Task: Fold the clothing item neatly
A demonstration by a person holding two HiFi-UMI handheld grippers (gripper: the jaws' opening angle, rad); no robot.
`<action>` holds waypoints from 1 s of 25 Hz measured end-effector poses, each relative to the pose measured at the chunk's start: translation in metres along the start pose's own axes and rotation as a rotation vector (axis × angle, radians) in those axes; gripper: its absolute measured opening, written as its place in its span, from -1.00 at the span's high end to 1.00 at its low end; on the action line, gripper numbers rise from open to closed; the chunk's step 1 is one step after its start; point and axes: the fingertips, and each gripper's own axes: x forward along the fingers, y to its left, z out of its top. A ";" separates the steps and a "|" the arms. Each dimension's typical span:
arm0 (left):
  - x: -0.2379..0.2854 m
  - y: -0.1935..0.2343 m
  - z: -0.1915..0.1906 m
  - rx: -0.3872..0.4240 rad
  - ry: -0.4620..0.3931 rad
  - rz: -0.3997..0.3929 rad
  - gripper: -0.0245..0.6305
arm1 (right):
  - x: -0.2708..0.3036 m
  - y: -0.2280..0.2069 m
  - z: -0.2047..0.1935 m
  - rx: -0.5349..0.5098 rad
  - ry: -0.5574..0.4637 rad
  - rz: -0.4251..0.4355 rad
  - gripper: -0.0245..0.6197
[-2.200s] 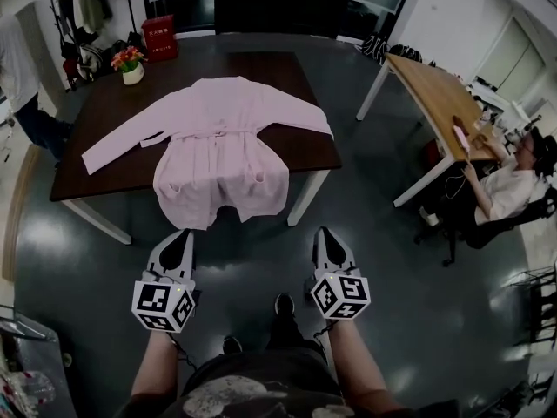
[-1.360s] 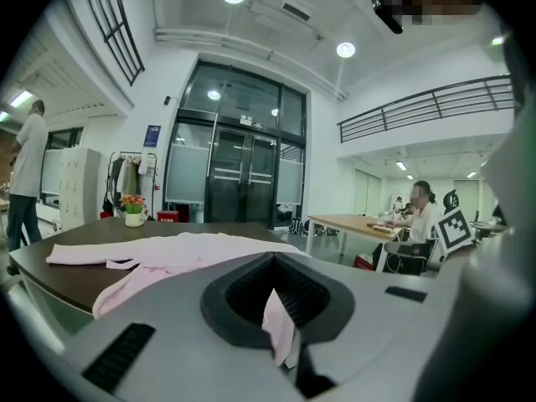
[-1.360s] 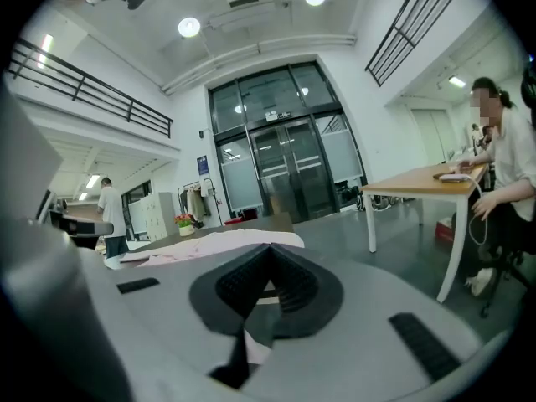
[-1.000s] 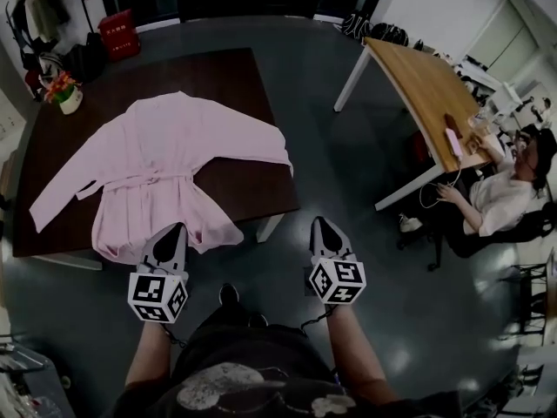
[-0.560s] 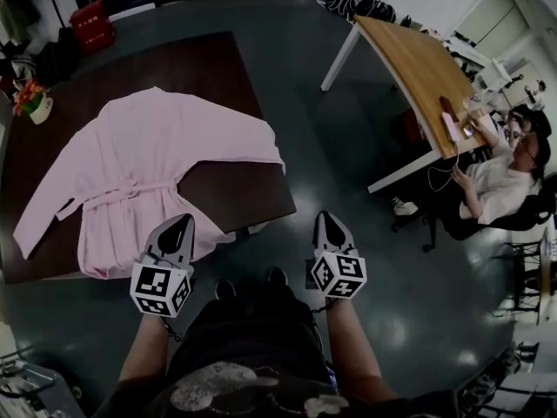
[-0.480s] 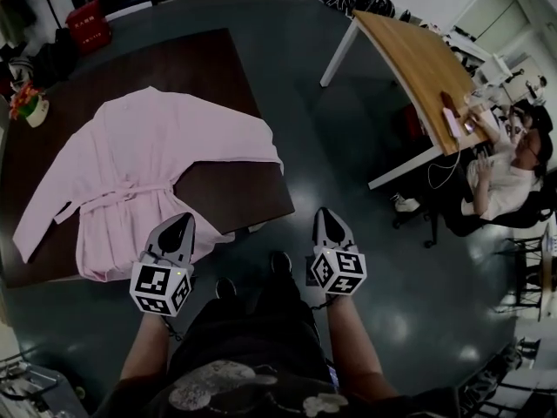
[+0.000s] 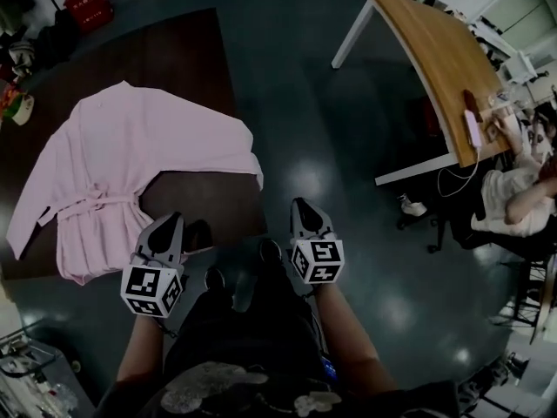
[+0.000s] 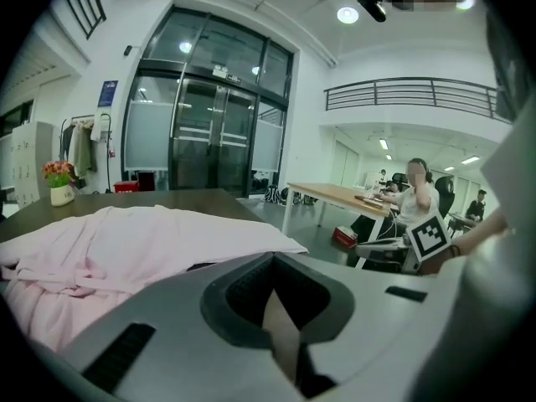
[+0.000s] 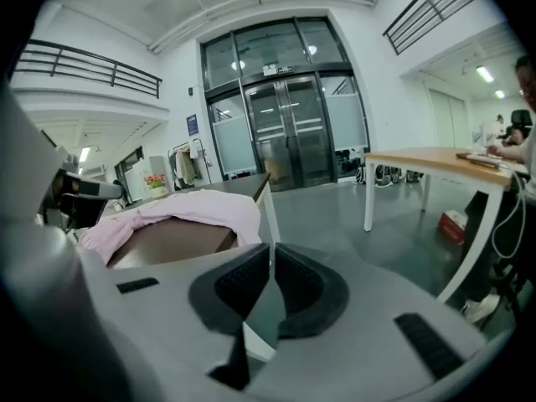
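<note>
Though together, empty (left gripper point(image 7: 168, 221), right gripper point(image 7: 305, 205)), fingers point(image 8: 239, 296) near the pink robe point(image 7: 130, 146).

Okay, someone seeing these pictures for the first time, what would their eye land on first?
The pink robe spread flat on the dark table, at the head view's left, stands out most. Near the bottom centre, the left gripper and right gripper hover shut and empty. At far right a person sits at a wooden desk.
</note>
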 end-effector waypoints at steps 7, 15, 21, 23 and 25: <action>0.037 -0.006 -0.019 -0.012 0.110 0.115 0.89 | 0.060 0.005 -0.036 -0.011 0.116 0.252 0.69; 0.060 -0.004 -0.025 -0.050 0.147 0.208 0.89 | 0.102 0.040 -0.074 -0.112 0.239 0.465 0.56; 0.052 -0.003 -0.031 -0.091 0.155 0.263 0.89 | 0.115 0.028 -0.077 -0.105 0.276 0.423 0.80; 0.048 -0.003 -0.029 -0.100 0.148 0.280 0.89 | 0.113 0.023 -0.072 -0.104 0.275 0.420 0.83; 0.044 -0.002 -0.028 -0.103 0.141 0.294 0.89 | 0.112 0.017 -0.066 -0.116 0.272 0.410 0.84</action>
